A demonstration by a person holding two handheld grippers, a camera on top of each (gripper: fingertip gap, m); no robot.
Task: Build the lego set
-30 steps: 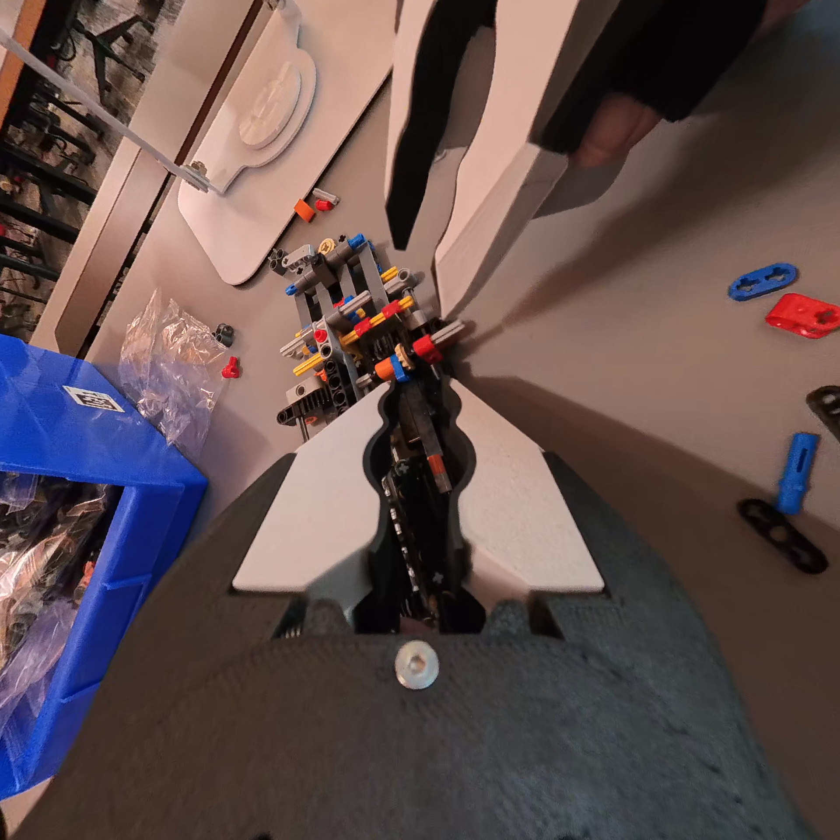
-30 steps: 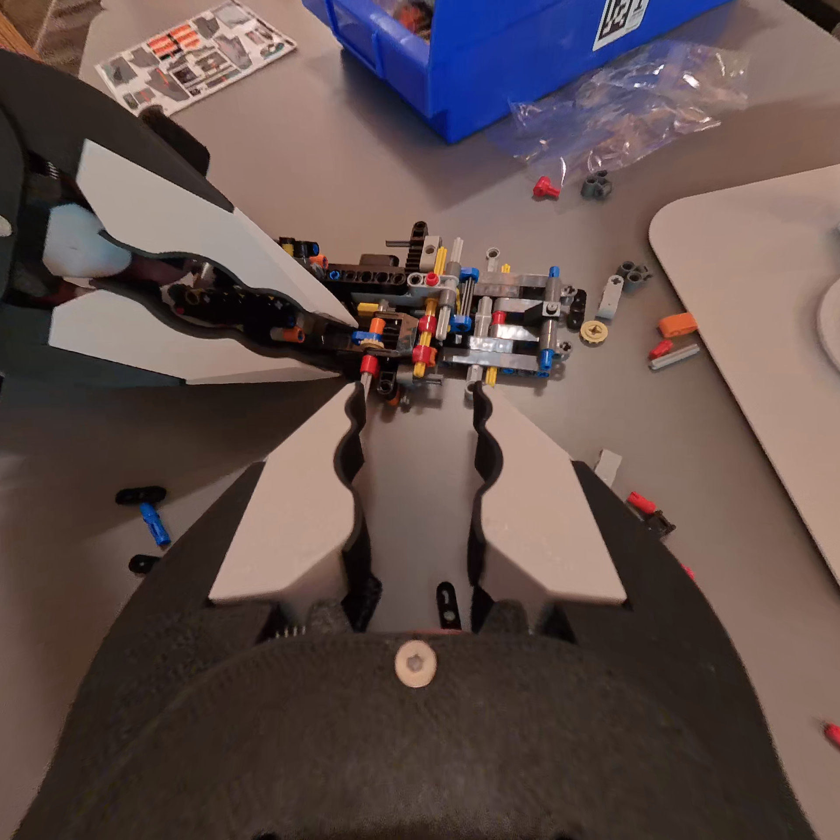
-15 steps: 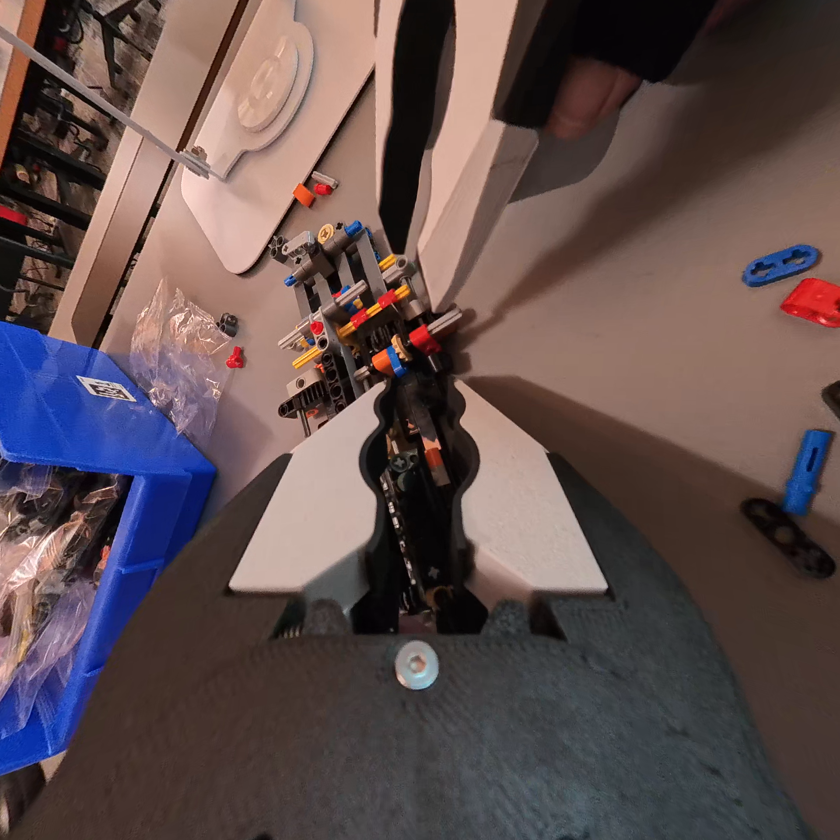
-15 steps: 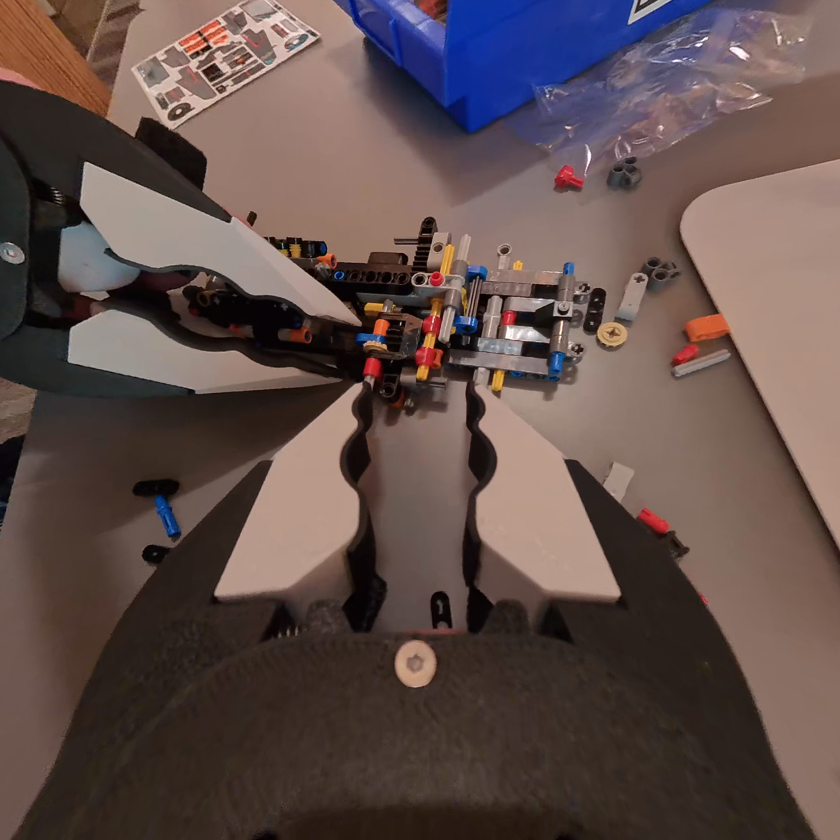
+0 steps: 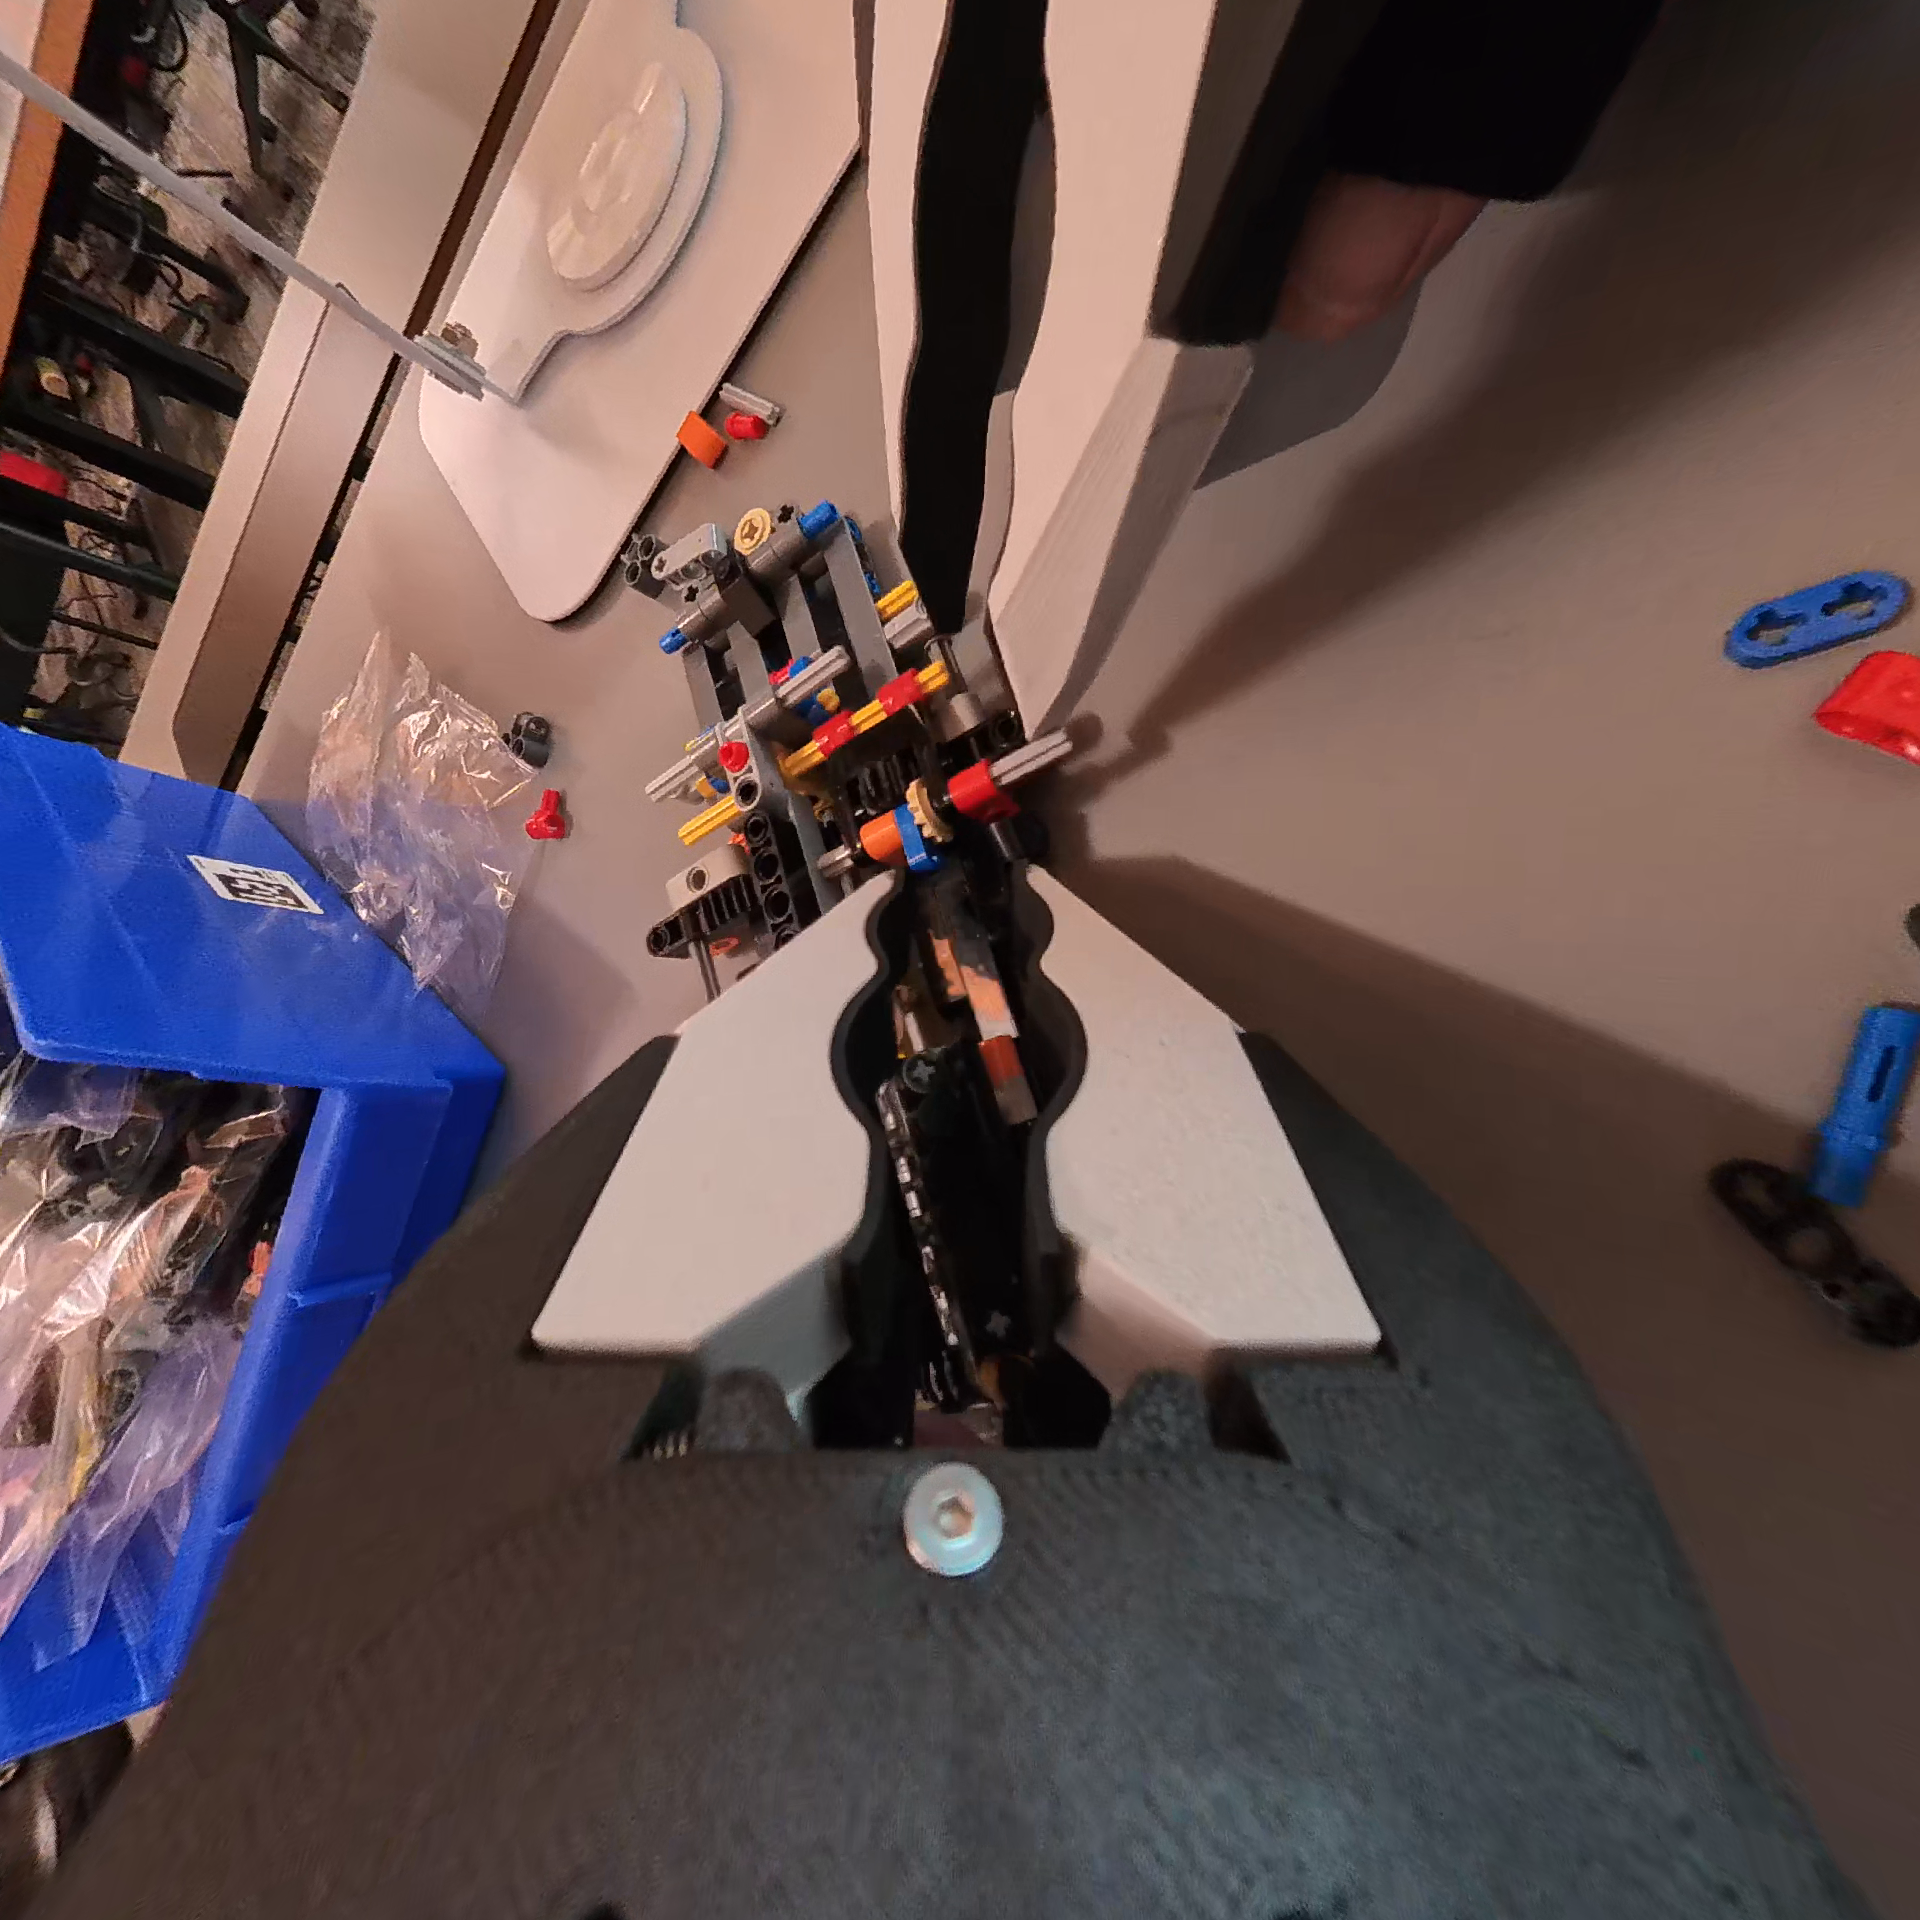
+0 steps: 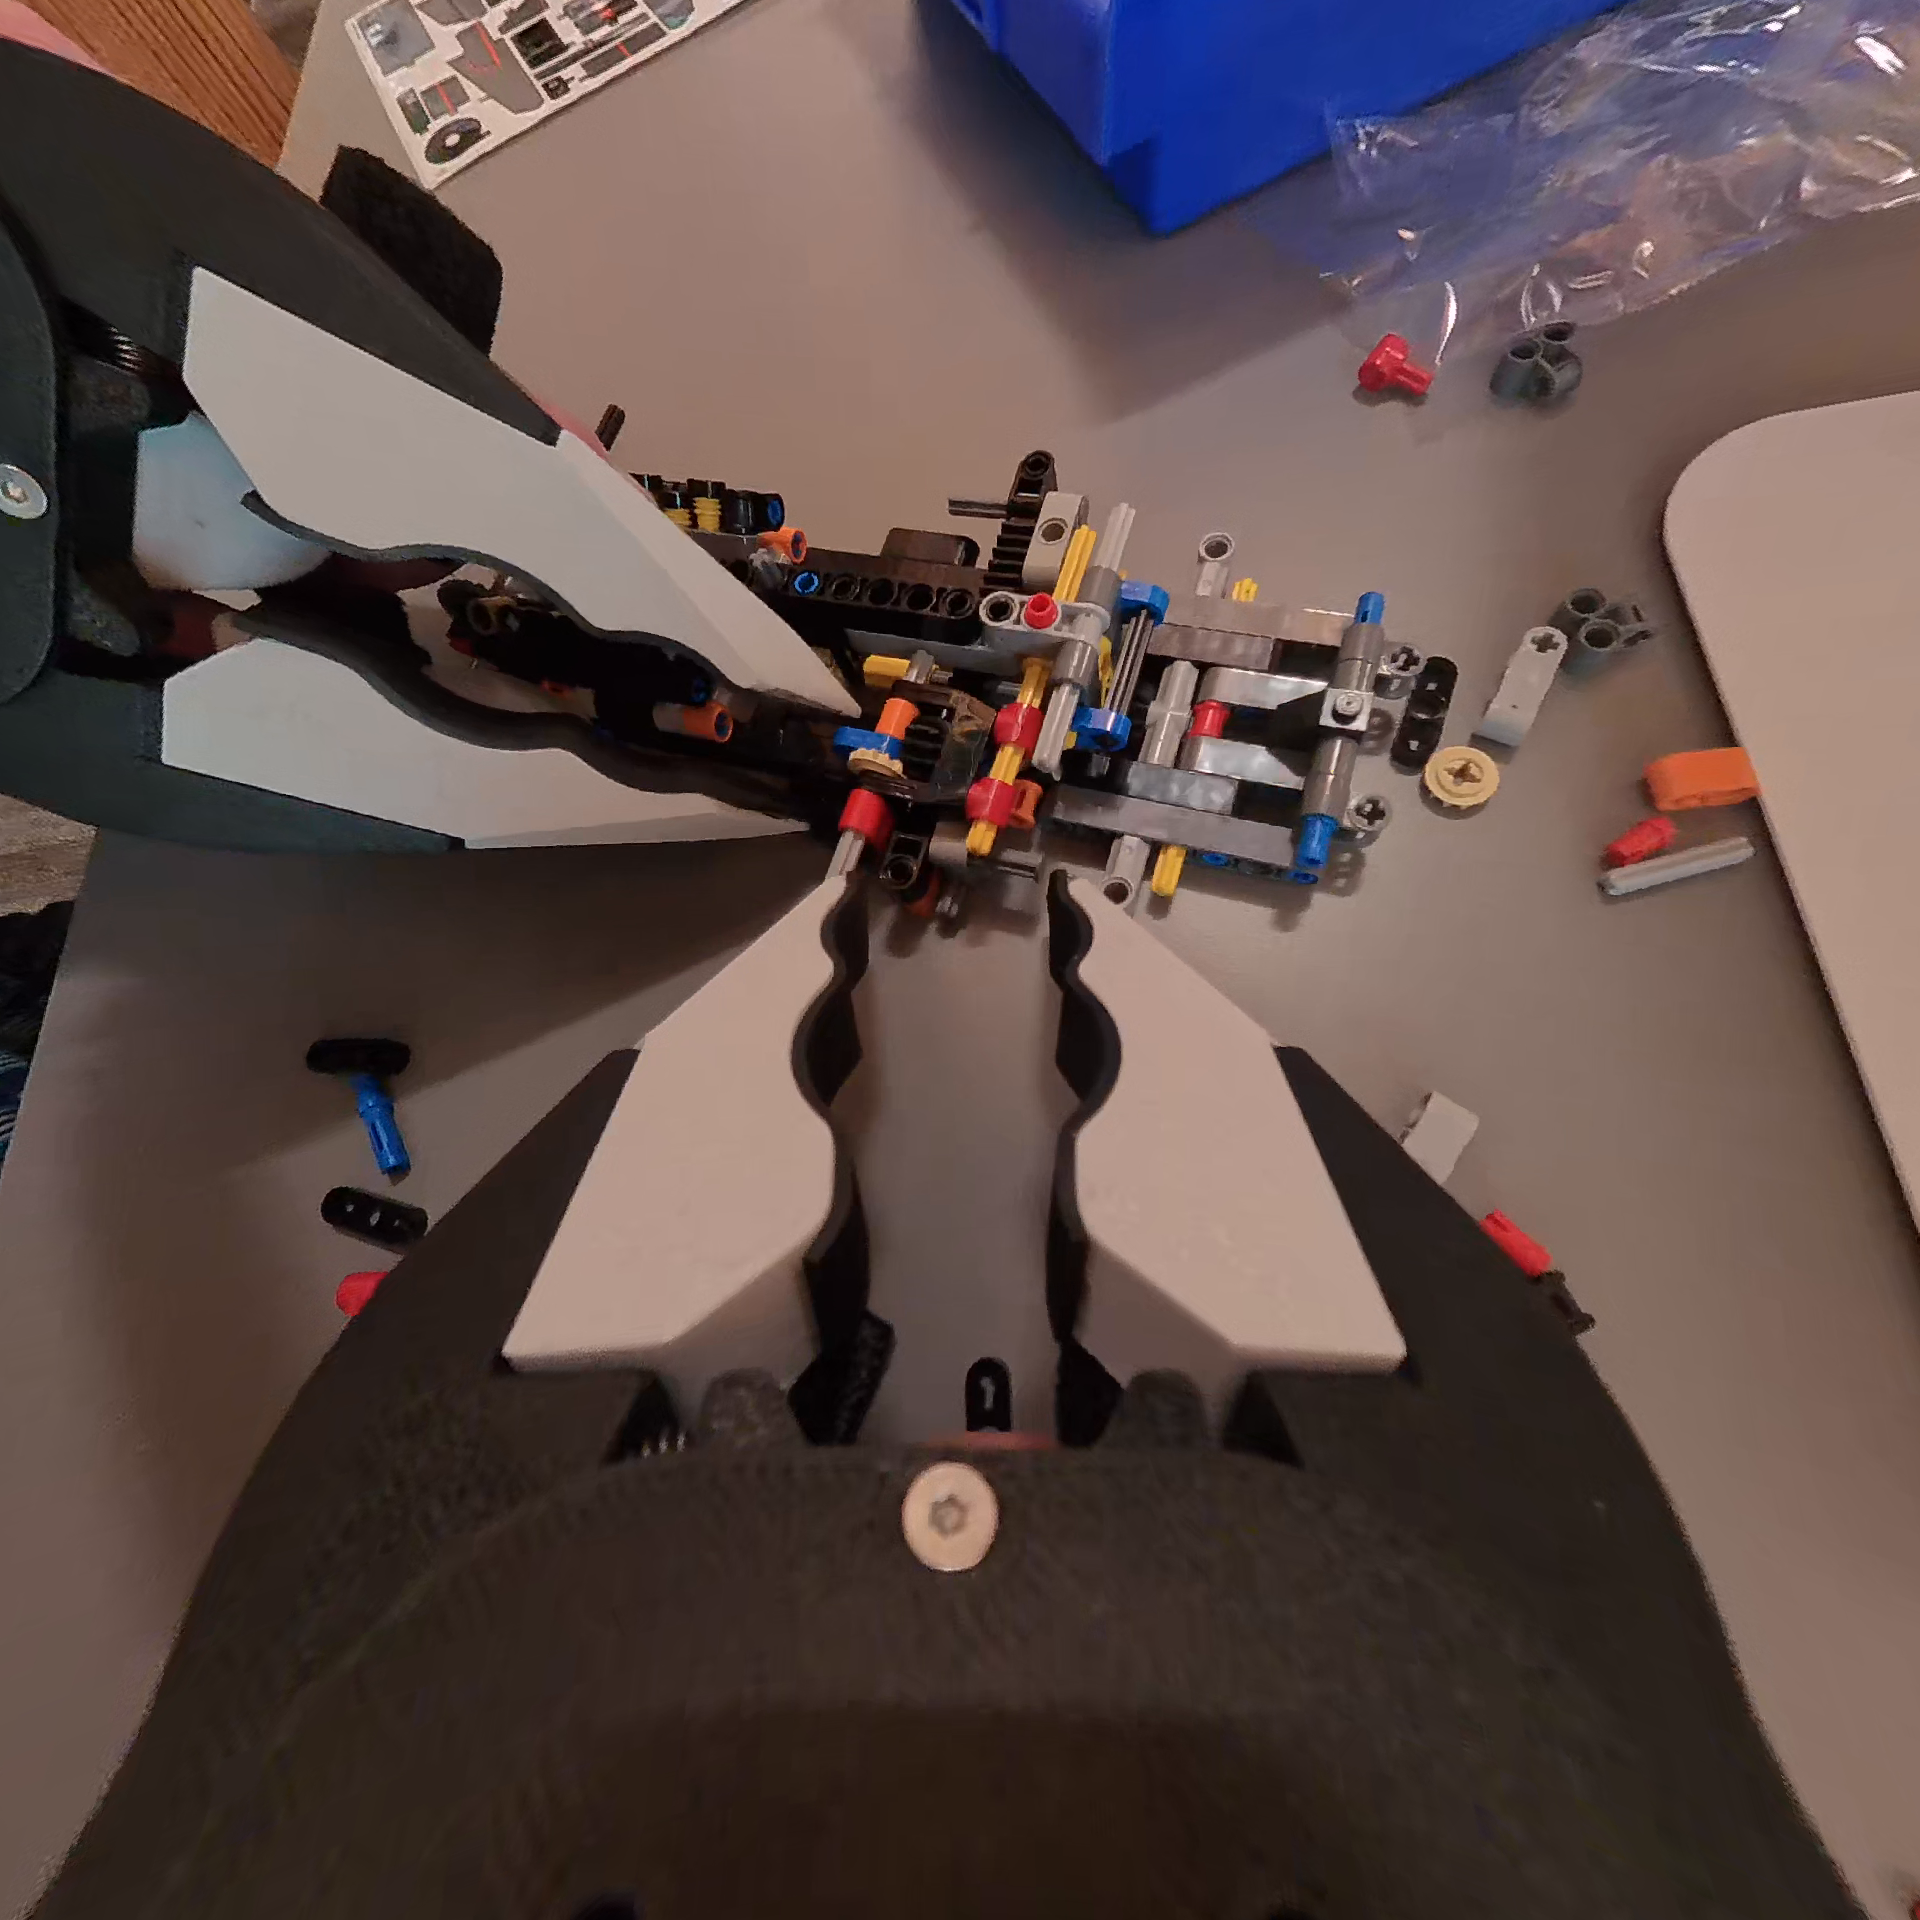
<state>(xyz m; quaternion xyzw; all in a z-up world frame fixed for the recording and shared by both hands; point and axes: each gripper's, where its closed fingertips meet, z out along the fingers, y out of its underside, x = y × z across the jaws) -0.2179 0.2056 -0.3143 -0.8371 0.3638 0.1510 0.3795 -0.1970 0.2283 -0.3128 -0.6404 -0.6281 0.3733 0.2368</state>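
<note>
The half-built lego model (image 6: pixel 1091 707) lay on the grey counter (image 6: pixel 935 312), its frame of beams, axles and coloured bushes already joined. The left tool (image 5: pixel 961 894) was clamped narrowly on the model's black end, steadying it. The right tool (image 6: pixel 951 894) stood wide and empty, its tips just beside the near edge. Much seemed left: loose pieces (image 6: pixel 1673 821) lay scattered around, and the blue bin (image 5: pixel 208 1091) held unopened bags.
</note>
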